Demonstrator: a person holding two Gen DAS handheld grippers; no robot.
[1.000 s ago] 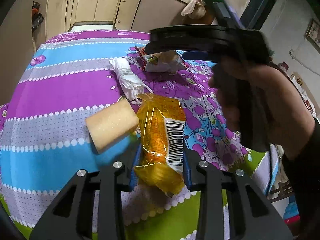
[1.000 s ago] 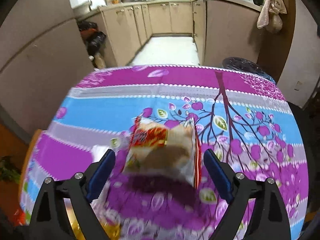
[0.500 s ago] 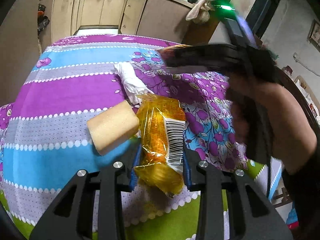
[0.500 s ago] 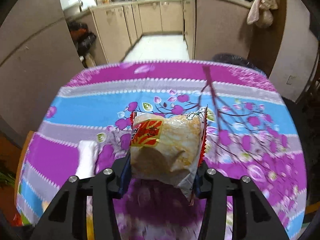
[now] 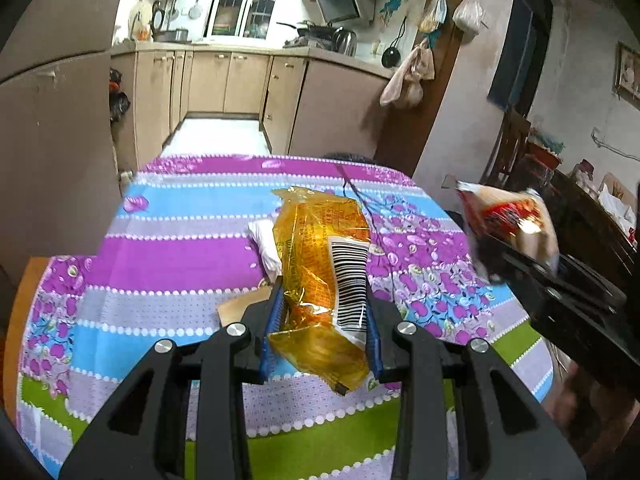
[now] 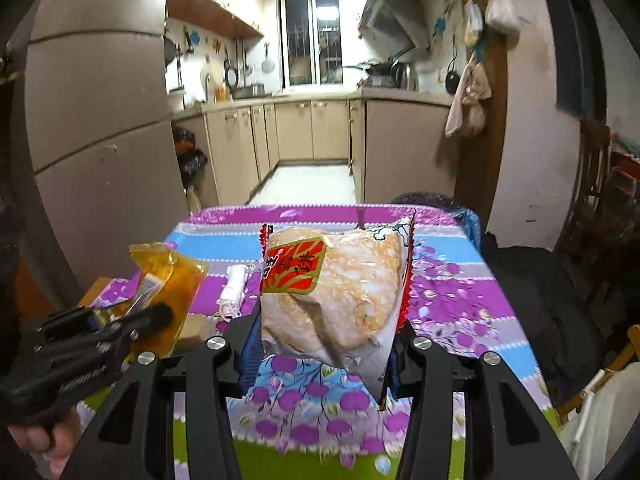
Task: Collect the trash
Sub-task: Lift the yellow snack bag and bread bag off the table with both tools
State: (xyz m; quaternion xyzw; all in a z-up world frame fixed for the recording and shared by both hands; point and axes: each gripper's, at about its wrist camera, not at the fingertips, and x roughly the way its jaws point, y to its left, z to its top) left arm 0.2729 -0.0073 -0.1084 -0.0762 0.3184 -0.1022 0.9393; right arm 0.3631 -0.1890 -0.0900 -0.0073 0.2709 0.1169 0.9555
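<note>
Left hand-held gripper [image 5: 325, 326]: clamped on a yellow wrapper [image 5: 320, 280], held above the counter [image 5: 168, 256].
Right hand-held gripper [image 6: 322, 350]: clamped on a red-and-white snack bag [image 6: 332, 292], also lifted clear.
Slip risk: both packs are slick film pinched near one end; a quick swing could let either slide out.
Left behind: a tan sponge block [image 6: 196, 328] and white crumpled tissue [image 6: 234, 290] lie on the cloth.
Bin: a dark bag-lined bin [image 6: 432, 200] seems to sit past the far edge; a careless drop could miss.

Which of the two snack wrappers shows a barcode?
The yellow wrapper in the left gripper: a white barcode panel runs down it. The white wrapper in the right gripper shows a red label instead.
</note>
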